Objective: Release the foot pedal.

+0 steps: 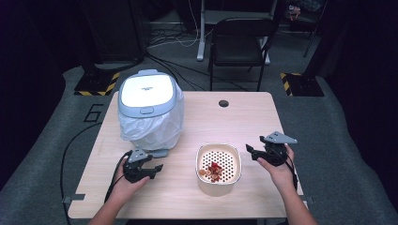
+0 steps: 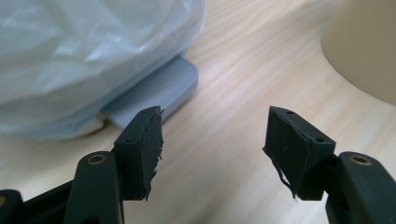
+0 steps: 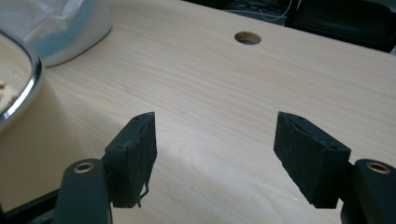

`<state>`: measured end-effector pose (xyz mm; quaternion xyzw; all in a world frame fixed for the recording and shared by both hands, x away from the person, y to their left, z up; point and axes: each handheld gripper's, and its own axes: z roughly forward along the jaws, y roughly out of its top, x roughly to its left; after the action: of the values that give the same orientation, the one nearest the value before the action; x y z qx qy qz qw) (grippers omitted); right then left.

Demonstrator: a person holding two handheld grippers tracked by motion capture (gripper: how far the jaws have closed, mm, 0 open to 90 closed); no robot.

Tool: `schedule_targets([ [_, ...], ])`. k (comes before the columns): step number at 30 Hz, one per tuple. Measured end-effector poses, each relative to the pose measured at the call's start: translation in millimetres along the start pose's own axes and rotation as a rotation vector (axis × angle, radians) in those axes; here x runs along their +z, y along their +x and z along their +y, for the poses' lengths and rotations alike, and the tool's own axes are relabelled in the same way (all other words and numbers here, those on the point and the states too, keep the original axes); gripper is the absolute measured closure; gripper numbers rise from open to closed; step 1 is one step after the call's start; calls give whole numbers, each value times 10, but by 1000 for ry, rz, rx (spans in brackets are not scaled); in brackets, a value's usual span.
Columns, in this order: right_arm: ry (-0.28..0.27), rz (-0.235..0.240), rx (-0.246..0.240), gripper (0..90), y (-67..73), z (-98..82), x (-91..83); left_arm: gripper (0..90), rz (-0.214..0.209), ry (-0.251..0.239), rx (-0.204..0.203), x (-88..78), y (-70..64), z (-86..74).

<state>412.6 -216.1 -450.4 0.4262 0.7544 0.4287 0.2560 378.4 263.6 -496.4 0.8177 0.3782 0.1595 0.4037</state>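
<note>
Cream plastic forms the strainer basket [image 1: 218,169], set on the wooden table [image 1: 197,122] between the two grippers; food scraps [image 1: 212,171] are held in it; the right gripper [image 1: 257,151], jaws apart and empty, is nearer, the basket lying to its left; the left gripper [image 1: 152,168], likewise open, is held beside the bag-lined pedal bin [image 1: 149,110], whose lid is closed.

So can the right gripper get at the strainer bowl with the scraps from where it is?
Probably yes. The right gripper sits just right of the strainer bowl, open, with bare table between them and nothing in the way.
</note>
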Motion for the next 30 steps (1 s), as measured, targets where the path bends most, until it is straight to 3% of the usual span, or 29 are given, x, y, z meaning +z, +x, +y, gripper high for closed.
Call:
schedule_targets([
  [1,8,-1,13,298,2,-75,14,368,13,-1,13,-23,9,-17],
  [6,39,-2,26,298,-20,-218,72,370,9,25,-18,-169,94,-174],
  [7,39,-2,26,298,-20,-218,72,370,19,31,10,-185,133,-190],
  [14,59,-10,40,296,-57,-352,125,372,50,23,-52,-243,319,-333],
  [19,95,-4,39,294,-91,-450,176,367,82,29,-140,-235,459,-420],
  [23,103,6,54,292,-106,-503,197,363,112,24,-169,-230,537,-454],
  [26,111,-2,41,288,-104,-528,211,363,141,9,-163,-206,576,-474],
  [28,105,0,19,279,-103,-541,217,362,153,22,-186,-200,608,-482],
  [30,105,3,36,273,-95,-554,222,361,163,22,-205,-207,643,-491],
])
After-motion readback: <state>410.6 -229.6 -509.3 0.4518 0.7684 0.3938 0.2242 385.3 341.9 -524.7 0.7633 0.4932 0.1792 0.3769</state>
